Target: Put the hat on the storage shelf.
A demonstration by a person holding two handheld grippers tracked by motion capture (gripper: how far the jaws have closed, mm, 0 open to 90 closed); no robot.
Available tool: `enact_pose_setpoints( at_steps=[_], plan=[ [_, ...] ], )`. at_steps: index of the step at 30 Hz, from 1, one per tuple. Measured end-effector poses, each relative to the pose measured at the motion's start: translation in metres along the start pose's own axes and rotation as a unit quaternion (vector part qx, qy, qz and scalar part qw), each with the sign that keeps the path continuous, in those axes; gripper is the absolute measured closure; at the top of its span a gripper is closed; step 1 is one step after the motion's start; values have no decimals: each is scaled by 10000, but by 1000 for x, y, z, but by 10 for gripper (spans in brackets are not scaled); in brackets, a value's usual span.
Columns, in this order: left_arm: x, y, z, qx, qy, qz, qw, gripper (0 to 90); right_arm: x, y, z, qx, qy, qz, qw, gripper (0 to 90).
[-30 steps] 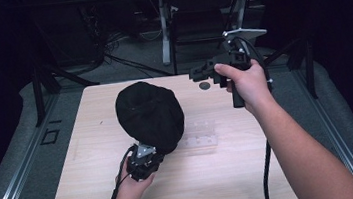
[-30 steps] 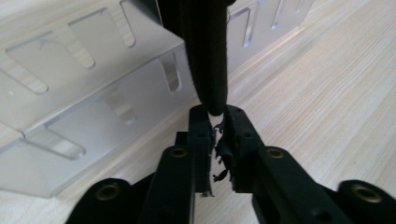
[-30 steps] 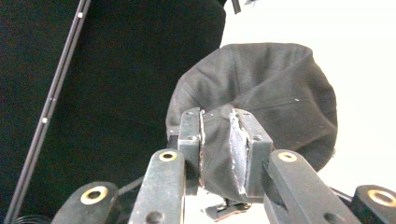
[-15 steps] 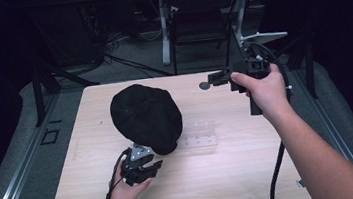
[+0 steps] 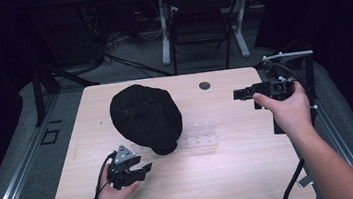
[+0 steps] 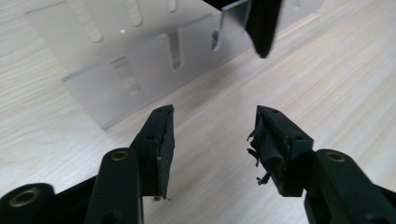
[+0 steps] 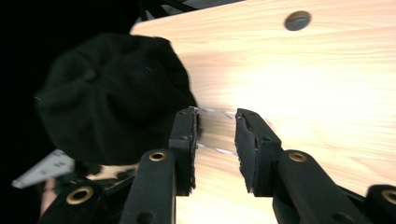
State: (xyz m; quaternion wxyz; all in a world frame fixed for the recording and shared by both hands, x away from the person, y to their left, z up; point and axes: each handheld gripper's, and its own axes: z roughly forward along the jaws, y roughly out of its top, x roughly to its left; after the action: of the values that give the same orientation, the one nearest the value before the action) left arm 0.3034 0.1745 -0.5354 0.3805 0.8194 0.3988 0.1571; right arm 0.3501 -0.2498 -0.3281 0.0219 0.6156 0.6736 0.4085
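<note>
Left gripper sits low at the near-left of the table, in the person's left hand. Jaws stand wide and have just been opening; nothing between them, only bare wood in the gap in the left gripper view. Worn pad rubber hangs in shreds on one finger.

Black cap lies just ahead of those jaws, slightly up and to their left in the high view, near them but not touching. Its brim edge pokes in from the top of the left gripper view, ahead of the jaws and clear of them.

Clear acrylic stand lies flat on the table beside the cap, right of it, partly under its edge. In the left gripper view it sits ahead and to the left of the jaws.

Right gripper is held over the far-right of the table by the right hand, pointing left toward the cap, well apart from it. Jaws part-open, have just been opening, gripping nothing. In the right gripper view the cap lies ahead-left of the jaws, with the clear stand seen through the gap.
</note>
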Motion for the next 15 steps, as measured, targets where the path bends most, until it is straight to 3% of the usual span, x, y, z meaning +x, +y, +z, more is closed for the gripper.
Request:
enact_pose_setpoints(
  at_steps=[4,10,15],
  plan=[
    [7,-1,-3,-53,-10,-101,9999,476,-5,-15,1,-15,-165,-112,9998,675],
    [13,-7,-3,-52,51,-231,9997,477,-15,-38,10,-3,-224,-184,9996,648],
    [15,-10,-1,-36,-32,-319,9995,476,-20,-60,21,-12,-477,-452,9978,624]
  ],
)
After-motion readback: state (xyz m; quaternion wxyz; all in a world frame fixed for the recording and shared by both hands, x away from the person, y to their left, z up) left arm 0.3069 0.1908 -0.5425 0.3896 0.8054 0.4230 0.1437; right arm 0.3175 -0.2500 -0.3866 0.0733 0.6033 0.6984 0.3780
